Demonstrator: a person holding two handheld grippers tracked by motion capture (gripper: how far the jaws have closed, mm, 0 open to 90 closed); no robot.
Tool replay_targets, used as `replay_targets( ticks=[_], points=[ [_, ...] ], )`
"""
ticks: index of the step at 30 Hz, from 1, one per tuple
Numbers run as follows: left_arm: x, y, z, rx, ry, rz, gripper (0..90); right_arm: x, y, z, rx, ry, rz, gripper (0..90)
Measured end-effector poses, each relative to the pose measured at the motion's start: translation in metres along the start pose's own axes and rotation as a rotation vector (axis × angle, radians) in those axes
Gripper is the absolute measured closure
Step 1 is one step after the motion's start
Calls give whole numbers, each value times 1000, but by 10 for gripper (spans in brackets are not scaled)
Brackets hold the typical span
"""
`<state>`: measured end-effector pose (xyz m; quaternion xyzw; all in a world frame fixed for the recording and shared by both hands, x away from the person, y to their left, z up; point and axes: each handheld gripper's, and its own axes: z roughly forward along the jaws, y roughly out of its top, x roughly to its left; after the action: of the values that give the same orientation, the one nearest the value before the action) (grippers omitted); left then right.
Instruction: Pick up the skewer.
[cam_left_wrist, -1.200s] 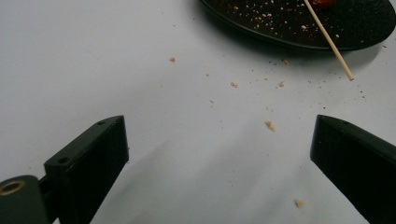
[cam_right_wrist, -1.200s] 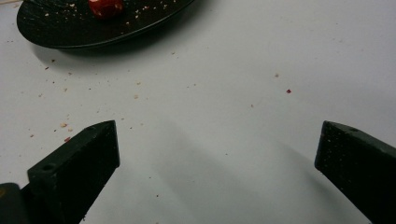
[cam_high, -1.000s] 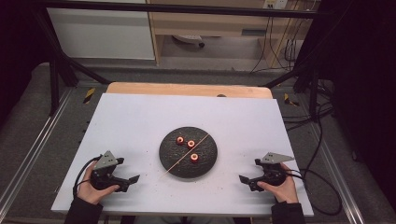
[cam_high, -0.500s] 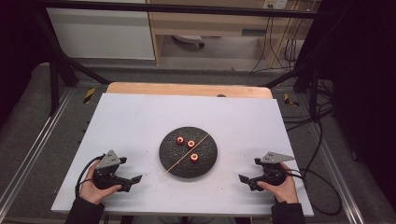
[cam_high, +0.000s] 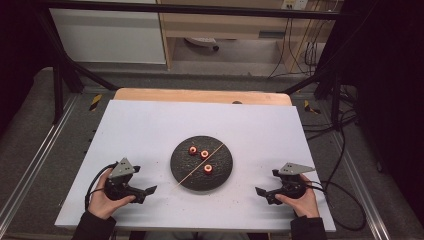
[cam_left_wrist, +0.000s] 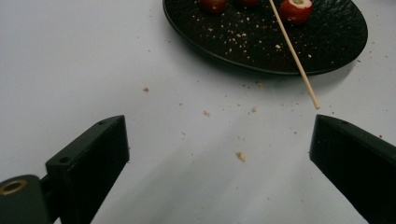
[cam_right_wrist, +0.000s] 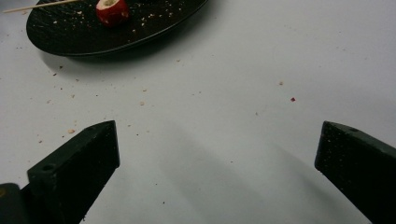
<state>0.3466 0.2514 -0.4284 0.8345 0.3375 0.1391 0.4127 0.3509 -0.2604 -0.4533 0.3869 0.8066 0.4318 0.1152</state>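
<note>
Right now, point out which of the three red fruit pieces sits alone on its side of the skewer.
The red piece nearest the plate's front edge. It lies on the right of the skewer; the other two sit together on the left.

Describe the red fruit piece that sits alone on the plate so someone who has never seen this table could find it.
On the white table, find the round black plate in the middle, crossed by a thin wooden stick. Two red pieces lie together on the far-left side of the stick; the red fruit piece you want lies alone on its near-right side, nearest the right gripper.
</note>
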Motion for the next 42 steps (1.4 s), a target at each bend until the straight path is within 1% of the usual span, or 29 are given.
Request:
replay_targets(
  ticks=[5,8,9,10,13,15,18,21,23,28,29,32,33,36,37,38,40,41,42],
  points=[
    [-3,7,2,6,-5,7,46,0,0,0,0,1,2,6],
    [-5,14,4,14,-5,8,50,0,0,1,2,2,0,6],
    [-7,18,5,18,-8,10,54,0,0,1,4,2,0,6],
    [-7,18,5,18,-8,10,56,0,0,1,4,2,0,6],
    [-11,25,8,27,-12,19,59,1,1,1,7,4,-2,6],
    [-13,30,11,35,-12,26,62,2,2,1,8,4,-12,6],
    [-17,38,17,49,-12,32,67,3,2,1,11,4,-5,5],
    [-22,44,25,70,-23,37,78,3,2,2,14,2,-8,6],
    [-26,48,31,85,-31,51,95,3,2,2,12,2,-6,6],
    [-33,57,45,118,-47,64,154,2,2,3,18,0,-8,6],
    [-36,61,50,132,-52,71,161,3,2,3,18,1,-7,6],
    [-39,65,53,145,-50,77,179,2,2,3,20,-1,-10,6],
    [-40,67,55,147,-51,78,179,2,2,3,20,-1,-10,6],
    [-43,72,62,156,-58,67,228,3,2,4,22,1,-7,6],
    [-43,74,64,162,-58,66,228,3,2,4,22,1,-7,6],
    [-44,75,66,169,-55,63,238,2,2,4,22,0,-8,6],
    [-46,79,71,179,-46,63,287,2,2,4,21,1,-8,6],
    [-47,80,73,184,-41,65,287,2,2,4,21,1,-8,6],
    [-48,81,75,191,-37,63,327,2,2,3,24,2,-8,6]
  ],
)
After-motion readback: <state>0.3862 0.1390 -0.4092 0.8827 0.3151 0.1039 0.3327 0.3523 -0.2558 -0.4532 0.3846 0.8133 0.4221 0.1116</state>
